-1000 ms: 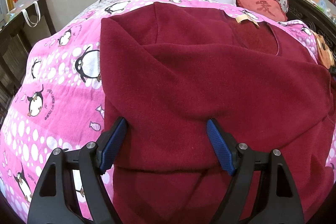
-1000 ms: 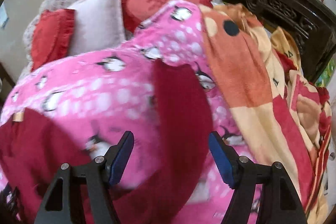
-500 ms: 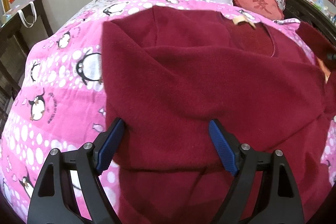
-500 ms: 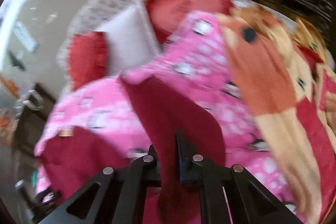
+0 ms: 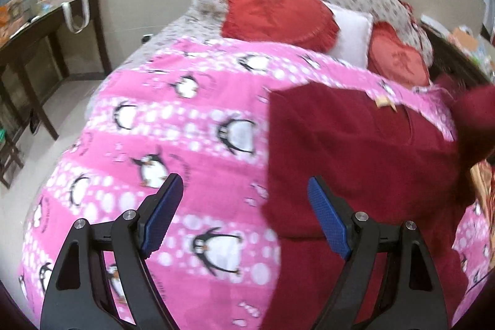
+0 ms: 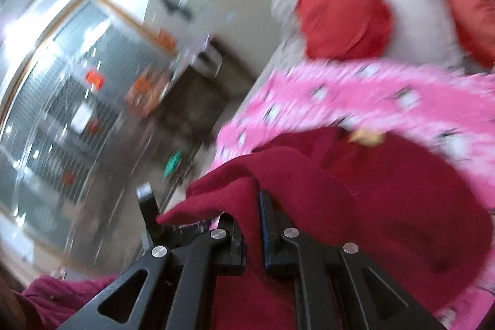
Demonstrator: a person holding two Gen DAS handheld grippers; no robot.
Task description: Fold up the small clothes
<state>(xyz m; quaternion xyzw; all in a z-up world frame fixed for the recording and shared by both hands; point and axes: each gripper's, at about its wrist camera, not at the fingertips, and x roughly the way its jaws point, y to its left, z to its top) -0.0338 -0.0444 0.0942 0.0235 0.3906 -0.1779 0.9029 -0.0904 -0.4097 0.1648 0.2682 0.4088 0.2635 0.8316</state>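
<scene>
A dark red fleece garment lies partly folded on the pink penguin blanket, with a tan neck label near its far edge. My left gripper is open and empty, held above the blanket at the garment's left edge. My right gripper is shut on a sleeve of the red garment and holds it lifted above the body of the garment. The lifted sleeve also shows at the right of the left wrist view.
Red round cushions and a white pillow sit at the bed's head. A dark wooden table stands to the left of the bed. An orange patterned blanket lies at the right edge. The right wrist view is motion-blurred.
My right gripper closed on the sleeve and has swung it up and leftward over the garment. My left gripper has moved left, off the garment, still open.
</scene>
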